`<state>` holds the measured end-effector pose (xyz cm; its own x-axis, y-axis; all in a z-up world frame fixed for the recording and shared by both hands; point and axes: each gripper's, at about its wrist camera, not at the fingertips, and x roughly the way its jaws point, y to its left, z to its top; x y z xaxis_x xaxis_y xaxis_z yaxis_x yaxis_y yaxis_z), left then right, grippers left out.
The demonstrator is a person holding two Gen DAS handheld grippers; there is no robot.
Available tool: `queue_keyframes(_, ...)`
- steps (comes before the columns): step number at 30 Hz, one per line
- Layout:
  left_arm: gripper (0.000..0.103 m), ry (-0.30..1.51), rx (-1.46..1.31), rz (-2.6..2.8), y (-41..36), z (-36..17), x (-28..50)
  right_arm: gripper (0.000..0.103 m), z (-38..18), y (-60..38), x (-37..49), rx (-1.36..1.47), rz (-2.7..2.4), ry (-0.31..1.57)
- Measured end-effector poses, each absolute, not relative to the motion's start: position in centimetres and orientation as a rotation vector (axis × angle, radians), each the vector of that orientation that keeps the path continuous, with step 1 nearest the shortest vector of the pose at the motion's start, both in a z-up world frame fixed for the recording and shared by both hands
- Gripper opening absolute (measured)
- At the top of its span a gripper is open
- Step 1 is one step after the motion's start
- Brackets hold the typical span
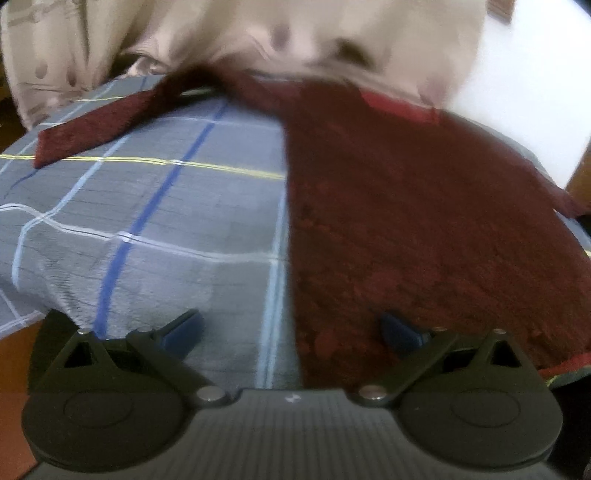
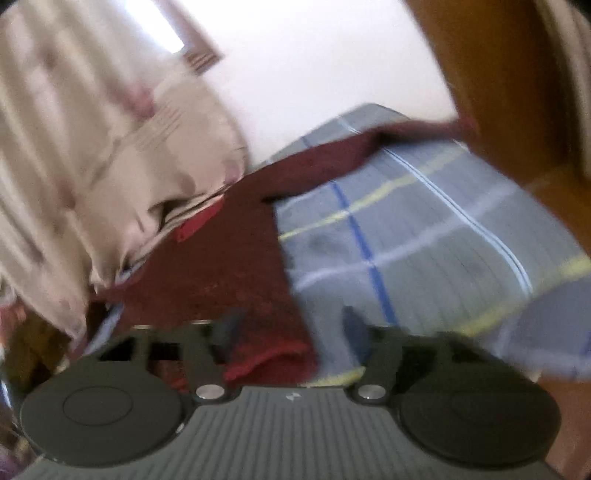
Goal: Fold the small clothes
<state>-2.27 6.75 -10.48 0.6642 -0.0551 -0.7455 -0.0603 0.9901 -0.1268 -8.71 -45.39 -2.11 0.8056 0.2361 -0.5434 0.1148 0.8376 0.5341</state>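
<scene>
The dark red garment (image 1: 406, 206) lay flat on the checked bedsheet (image 1: 155, 206), its length running from near to far. Both the left gripper (image 1: 291, 328) and the right gripper (image 2: 291, 332) hung released, empty, straddling its near hem's corners.

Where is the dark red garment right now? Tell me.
The dark red garment lies spread flat on the checked blue-grey bedsheet, filling the right half of the left wrist view, its far end against the beige bedding.
</scene>
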Motion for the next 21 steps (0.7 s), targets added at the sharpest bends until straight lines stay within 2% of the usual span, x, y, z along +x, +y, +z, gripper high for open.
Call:
queue_keyframes(7, 0.1, 0.875, -0.159, -0.107, 6.8, -11.3, -2.7, 0.067, -4.9, -41.4, -3.9, 0.423, 0.122, 0.799)
queue_keyframes(8, 0.095, 0.866, -0.157, -0.118, 6.6, -11.3, -2.8, 0.066, -5.3, -41.0, -3.8, 0.427, 0.142, 0.807)
queue_keyframes(9, 0.081, 0.861, -0.147, -0.126, 6.4, -11.2, -2.8, 0.058, -5.4, -40.7, -4.1, 0.42, 0.151, 0.805)
queue_keyframes(10, 0.065, 0.863, -0.138, -0.143, 6.2, -11.2, -2.7, 0.034, -5.3, -40.4, -4.2, 0.402, 0.151, 0.801)
queue_keyframes(11, 0.058, 0.87, -0.149, -0.174, 6.2, -11.1, -2.6, 0.021, -5.4, -40.4, -4.1, 0.408, 0.153, 0.811)
queue_keyframes(12, 0.046, 0.876, -0.17, -0.196, 6.4, -10.9, -2.6, 0.017, -5.5, -40.6, -4.2, 0.446, 0.165, 0.819)
queue_keyframes(16, 0.015, 0.872, -0.188, -0.237, 7.0, -10.3, -3.0, 0.016, -5.3, -41.0, -4.9, 0.53, 0.201, 0.807)
queue_keyframes(21, 0.011, 0.858, -0.2, -0.23, 8.2, -9.1, -3.4, 0.016, -5.2, -41.8, -6.0, 0.724, 0.26, 0.786)
